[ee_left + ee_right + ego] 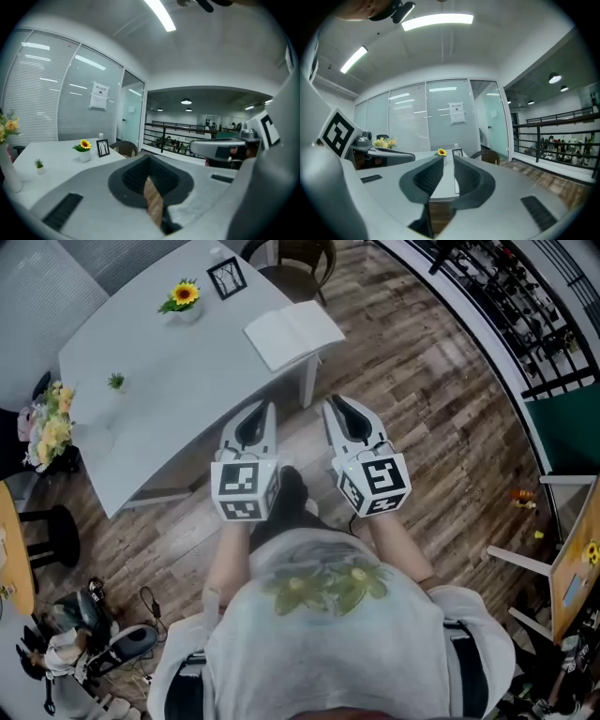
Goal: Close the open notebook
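Observation:
The open notebook (293, 333) lies flat with white pages up near the right-hand corner of the white table (169, 399). I stand back from the table on the wood floor. My left gripper (262, 412) and right gripper (336, 407) are held side by side at chest height, pointing toward the table and well short of the notebook. In the left gripper view the left gripper (149, 161) shows only a thin slit with nothing in it. The right gripper (449, 160) likewise shows a narrow empty gap in its own view. The notebook is hidden behind the jaws in both gripper views.
On the table stand a sunflower pot (184, 296), a small picture frame (226, 277) and a tiny green plant (115, 382). A chair (300, 259) sits behind the table's far corner. A flower vase (52, 427) and a black stool (52, 531) are at the left; a railing (525, 306) runs along the right.

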